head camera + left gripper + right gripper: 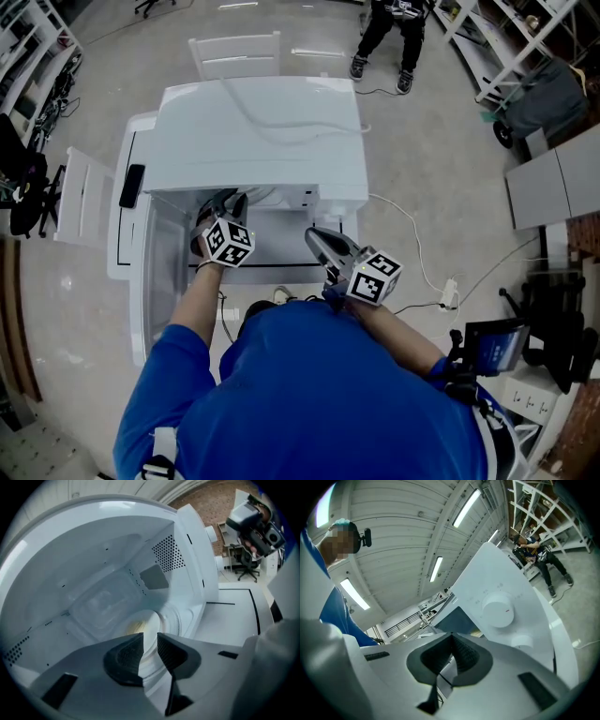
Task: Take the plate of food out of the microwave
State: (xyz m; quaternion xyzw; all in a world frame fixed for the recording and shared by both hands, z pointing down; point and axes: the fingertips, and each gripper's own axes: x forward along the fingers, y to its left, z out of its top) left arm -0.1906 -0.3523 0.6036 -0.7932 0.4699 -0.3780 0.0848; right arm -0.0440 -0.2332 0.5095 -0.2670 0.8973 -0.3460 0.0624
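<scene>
No readable text in any view. On the microwave control panel point(520, 588) there is faint print around the dial point(498, 610), roughly 10 to 1 o'clock, too small to read. The cube point(228, 241) on left gripper point(225, 201) and the cube point(375, 277) on right gripper point(316, 236) carry black-and-white square codes only, no characters.

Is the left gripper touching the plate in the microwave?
Cannot tell. The left gripper view shows the left gripper open, the plate seen between its jaws, contact unclear.
</scene>
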